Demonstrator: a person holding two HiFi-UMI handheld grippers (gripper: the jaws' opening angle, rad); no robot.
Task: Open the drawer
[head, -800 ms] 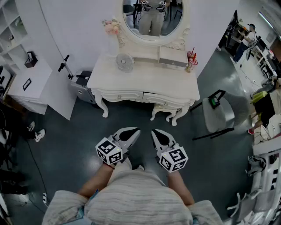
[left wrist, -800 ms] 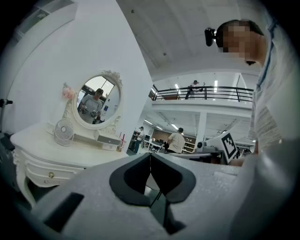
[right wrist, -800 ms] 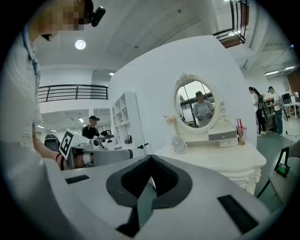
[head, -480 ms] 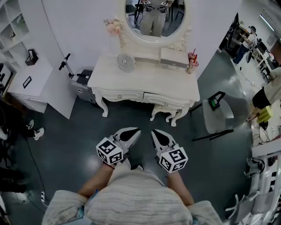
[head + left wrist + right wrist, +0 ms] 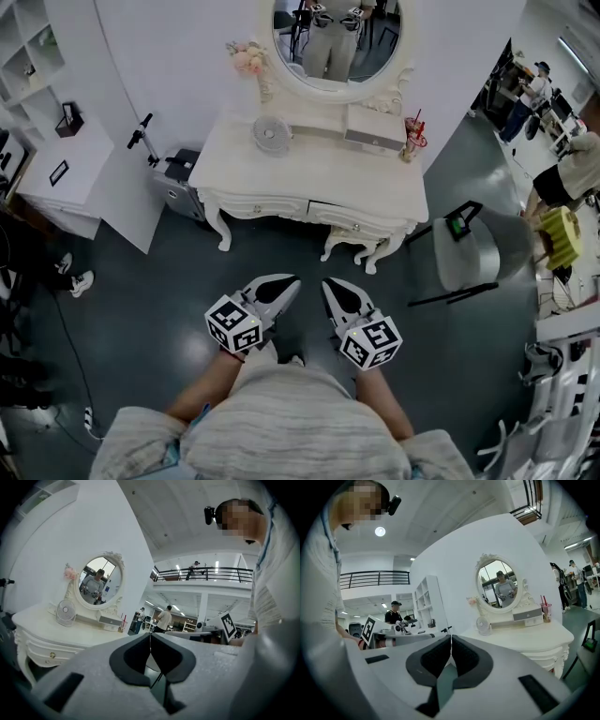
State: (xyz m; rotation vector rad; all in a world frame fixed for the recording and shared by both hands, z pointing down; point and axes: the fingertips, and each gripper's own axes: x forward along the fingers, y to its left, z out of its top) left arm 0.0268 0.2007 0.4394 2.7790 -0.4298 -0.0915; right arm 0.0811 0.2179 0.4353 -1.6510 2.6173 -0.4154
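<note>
Ahead on the dark floor (image 5: 141,300) stands the dressing table (image 5: 309,183), drawer (image 5: 354,218) closed; your left gripper (image 5: 292,281) and right gripper (image 5: 328,284) are pinched together, empty

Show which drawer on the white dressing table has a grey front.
The small grey-fronted drawer on the tabletop, below the oval mirror's right side. The wide drawers under it, left and right, have white fronts.

Far beyond the fingertips (image 5: 289,284), the mirror (image 5: 336,42) has its top cut off by the head view's upper edge.
</note>
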